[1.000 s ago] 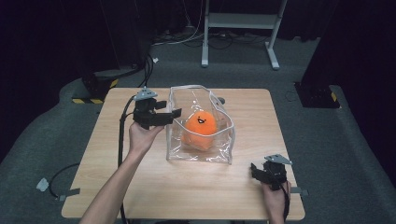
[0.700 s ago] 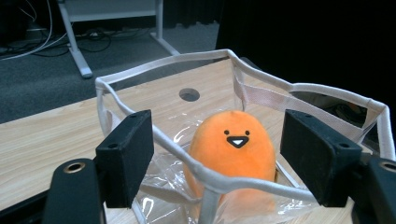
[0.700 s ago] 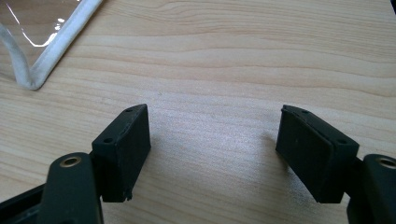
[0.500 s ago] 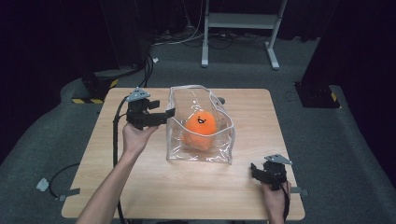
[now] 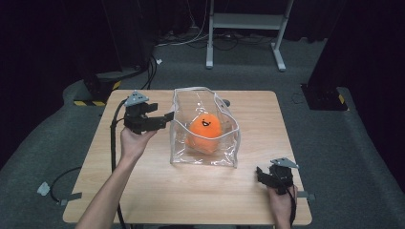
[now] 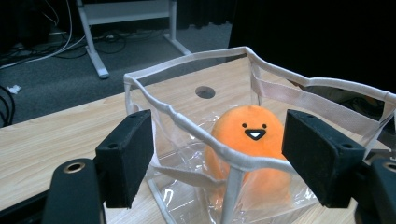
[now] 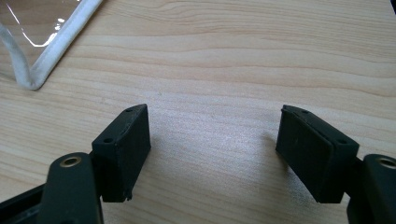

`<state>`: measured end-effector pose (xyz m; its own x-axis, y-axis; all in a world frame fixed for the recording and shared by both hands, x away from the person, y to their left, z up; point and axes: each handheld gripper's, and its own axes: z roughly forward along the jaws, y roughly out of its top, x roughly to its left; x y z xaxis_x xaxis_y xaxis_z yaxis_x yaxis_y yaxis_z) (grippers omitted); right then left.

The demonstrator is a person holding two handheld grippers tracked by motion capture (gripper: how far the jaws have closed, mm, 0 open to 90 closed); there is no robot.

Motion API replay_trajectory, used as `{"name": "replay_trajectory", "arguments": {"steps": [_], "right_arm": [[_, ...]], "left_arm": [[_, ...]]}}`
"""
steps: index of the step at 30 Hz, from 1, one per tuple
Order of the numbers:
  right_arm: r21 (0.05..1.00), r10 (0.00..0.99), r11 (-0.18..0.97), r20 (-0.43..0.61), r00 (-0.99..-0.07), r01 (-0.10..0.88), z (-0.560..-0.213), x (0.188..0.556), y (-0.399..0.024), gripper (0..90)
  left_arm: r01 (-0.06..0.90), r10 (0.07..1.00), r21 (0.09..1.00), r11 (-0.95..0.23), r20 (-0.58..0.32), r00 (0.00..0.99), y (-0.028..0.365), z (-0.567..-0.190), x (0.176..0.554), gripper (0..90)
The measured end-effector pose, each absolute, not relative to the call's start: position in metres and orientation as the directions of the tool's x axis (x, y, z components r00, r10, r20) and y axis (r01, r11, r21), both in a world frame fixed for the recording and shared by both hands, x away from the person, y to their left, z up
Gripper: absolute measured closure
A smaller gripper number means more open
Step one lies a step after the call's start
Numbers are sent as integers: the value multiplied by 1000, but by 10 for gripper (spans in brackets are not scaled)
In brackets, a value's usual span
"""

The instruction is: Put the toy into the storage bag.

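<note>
The left gripper (image 5: 168, 116) held its jaws wide and empty, aimed at the near rim of the clear plastic bag (image 5: 179, 143) just ahead. An orange plush toy (image 5: 205, 129) sat inside. The right gripper (image 5: 262, 175), jaws also wide, rested on the bench (image 5: 143, 191), farther off.

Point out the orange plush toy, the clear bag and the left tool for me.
orange plush toy (image 5: 204, 128), high view, on its face.
clear bag (image 6: 187, 117), left gripper view, on its white rim.
left tool (image 5: 168, 118), high view, between its open fingertips.
</note>
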<state>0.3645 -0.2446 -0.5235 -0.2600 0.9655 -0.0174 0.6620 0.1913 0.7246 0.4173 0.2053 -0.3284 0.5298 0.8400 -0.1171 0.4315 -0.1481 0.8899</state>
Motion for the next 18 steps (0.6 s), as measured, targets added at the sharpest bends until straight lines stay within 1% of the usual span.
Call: {"name": "replay_trajectory", "arguments": {"steps": [8,11,14,18], "right_arm": [[725,965,191,-17,-260,662,-524,365,-245,256],[725,965,192,-18,-260,662,-524,365,-245,257],[725,965,192,-18,-260,662,-524,365,-245,257],[725,965,191,-17,-260,662,-524,365,-245,256]], "left_arm": [[430,844,893,-136,-123,521,214,-330,413,243],[433,854,892,-128,-123,506,218,-331,412,235],[447,859,888,-110,-142,492,223,-333,412,234],[447,862,888,-110,-139,488,226,-334,410,235]]}}
